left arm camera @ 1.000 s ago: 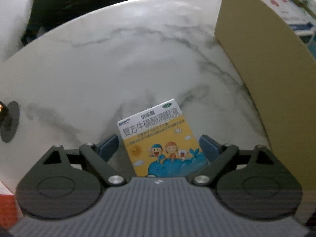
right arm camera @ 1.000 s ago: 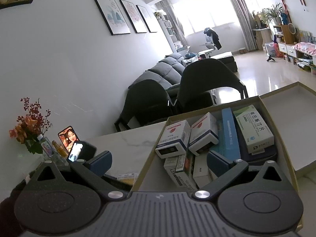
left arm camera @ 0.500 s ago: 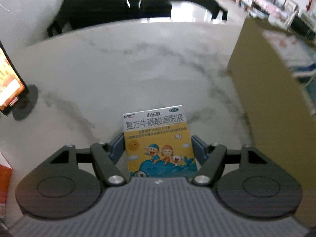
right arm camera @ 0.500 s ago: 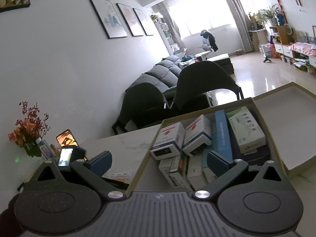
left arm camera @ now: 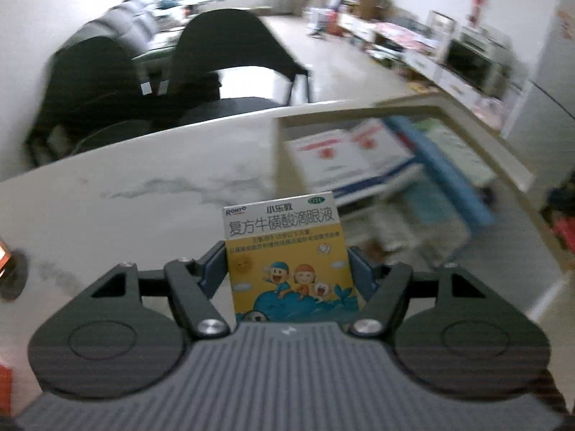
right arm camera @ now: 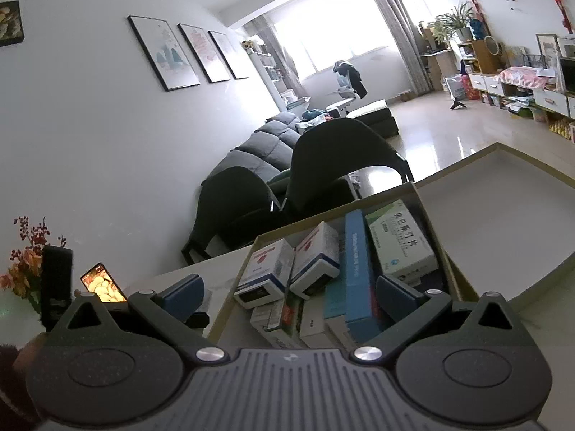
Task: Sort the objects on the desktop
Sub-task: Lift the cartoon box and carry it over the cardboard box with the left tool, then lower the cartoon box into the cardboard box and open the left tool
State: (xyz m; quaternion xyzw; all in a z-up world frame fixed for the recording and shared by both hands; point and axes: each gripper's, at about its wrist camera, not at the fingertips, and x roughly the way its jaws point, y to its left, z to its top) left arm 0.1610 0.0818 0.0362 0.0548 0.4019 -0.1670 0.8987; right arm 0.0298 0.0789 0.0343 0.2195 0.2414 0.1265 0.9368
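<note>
Yellow-blue cartoon eye-drop box [left arm camera: 287, 255] clamped upright in left gripper [left arm camera: 287, 269]. Right gripper [right arm camera: 287, 294] open, empty. Since earlier, box lifted off the marble table [left arm camera: 125, 208] toward the carton [left arm camera: 503, 151].

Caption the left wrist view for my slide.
Left tongs grip a yellow eye-drop box above the marble table, facing the cardboard box.

The counter [left arm camera: 118, 194] is white marble with grey veins, its far edge curved, two dark chairs just beyond. On it stands an open cardboard box [right arm camera: 230, 309] — packed with medicine cartons lying at angles, a long blue one among them — and the box's shallow lid [right arm camera: 503, 194] lies open just to its right. At the counter's left end a lit phone [right arm camera: 102, 287] leans on a stand, with a flower bouquet [right arm camera: 25, 265] beside it.
</note>
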